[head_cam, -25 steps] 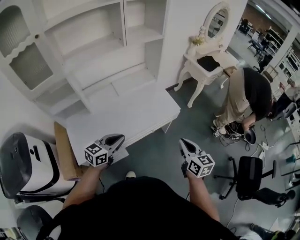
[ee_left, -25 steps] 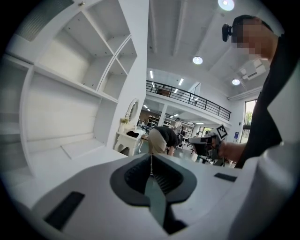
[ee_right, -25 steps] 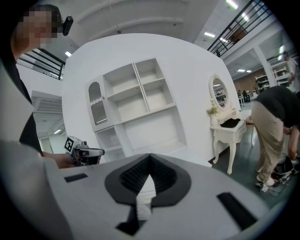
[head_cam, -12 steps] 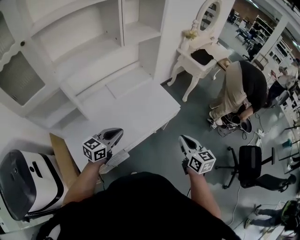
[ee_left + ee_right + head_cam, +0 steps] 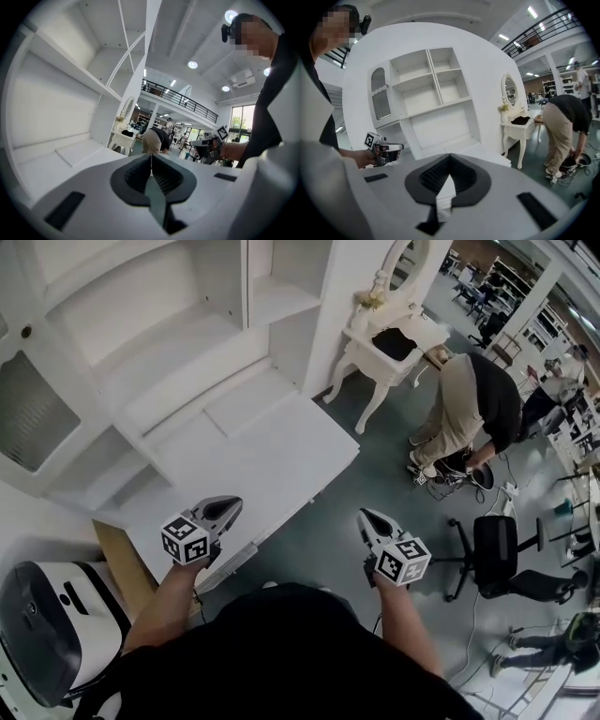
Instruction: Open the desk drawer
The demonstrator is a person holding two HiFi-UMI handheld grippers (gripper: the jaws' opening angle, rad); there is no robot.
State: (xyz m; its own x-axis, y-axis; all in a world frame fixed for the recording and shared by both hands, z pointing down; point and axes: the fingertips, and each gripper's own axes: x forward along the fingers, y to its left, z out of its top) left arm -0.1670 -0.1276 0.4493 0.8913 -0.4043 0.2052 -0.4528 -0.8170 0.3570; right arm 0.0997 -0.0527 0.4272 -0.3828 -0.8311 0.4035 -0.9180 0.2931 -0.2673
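The white desk [image 5: 272, 460] with its shelf hutch [image 5: 159, 343] fills the upper left of the head view. The drawer front [image 5: 236, 557] shows as a narrow strip under the desk's near edge, closed. My left gripper [image 5: 228, 508] hovers just over that near edge, above the drawer, jaws shut on nothing. My right gripper [image 5: 366, 518] hangs over the grey floor to the desk's right, also shut and empty. In the left gripper view the shut jaws [image 5: 151, 159] point along the desk top [image 5: 70, 161]. The right gripper view has its jaws [image 5: 450, 157] aimed at the desk [image 5: 487, 154].
A white dressing table with an oval mirror [image 5: 384, 334] stands past the desk's right end. Beside it a person [image 5: 473, 399] bends over cables. A black office chair [image 5: 497, 554] is at the right. A white and black machine [image 5: 47, 624] and a brown board [image 5: 122, 559] sit at lower left.
The head camera has tilted, so the desk and hutch sit lower and larger in view. Both grippers stay shut and hold nearly the same places; the left one has drifted slightly left.
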